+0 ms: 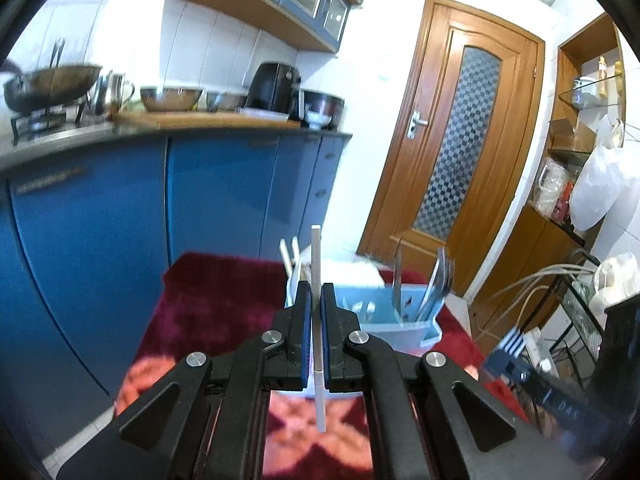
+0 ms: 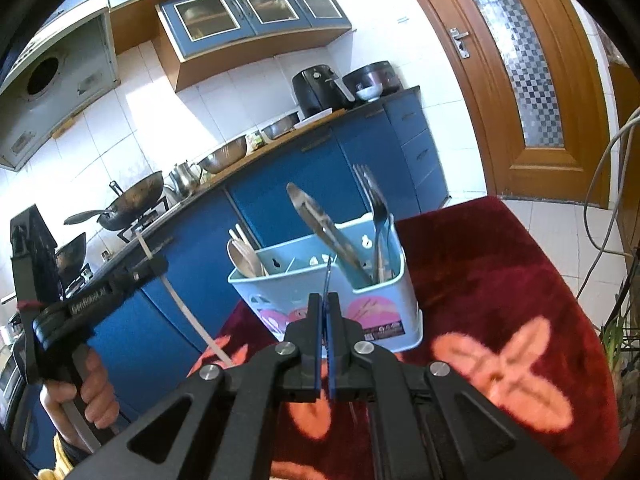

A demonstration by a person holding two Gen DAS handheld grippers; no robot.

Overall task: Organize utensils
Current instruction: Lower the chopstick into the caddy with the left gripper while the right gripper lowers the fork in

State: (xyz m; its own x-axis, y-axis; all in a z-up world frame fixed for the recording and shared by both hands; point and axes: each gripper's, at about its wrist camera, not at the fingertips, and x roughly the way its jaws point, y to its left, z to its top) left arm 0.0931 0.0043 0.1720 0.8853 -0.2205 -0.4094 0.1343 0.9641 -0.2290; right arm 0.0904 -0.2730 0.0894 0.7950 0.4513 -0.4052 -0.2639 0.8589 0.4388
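Observation:
My left gripper (image 1: 317,300) is shut on a white chopstick (image 1: 317,280) held upright above the red cloth, just in front of the light blue utensil holder (image 1: 404,320). It also shows at the left of the right wrist view (image 2: 154,266). My right gripper (image 2: 326,304) is shut on a fork (image 2: 327,280), seen edge-on; its tines (image 1: 512,342) show in the left wrist view. The holder (image 2: 320,300) has compartments: chopsticks and a spoon (image 2: 242,256) on the left, a knife (image 2: 324,228) in the middle, forks (image 2: 378,220) on the right.
The holder stands on a table under a dark red cloth (image 2: 500,280) with orange flowers. Blue kitchen cabinets (image 1: 160,208) with woks, bowls and an air fryer lie behind. A wooden door (image 1: 460,140) is at the right, with cables (image 1: 532,284) and shelves beside it.

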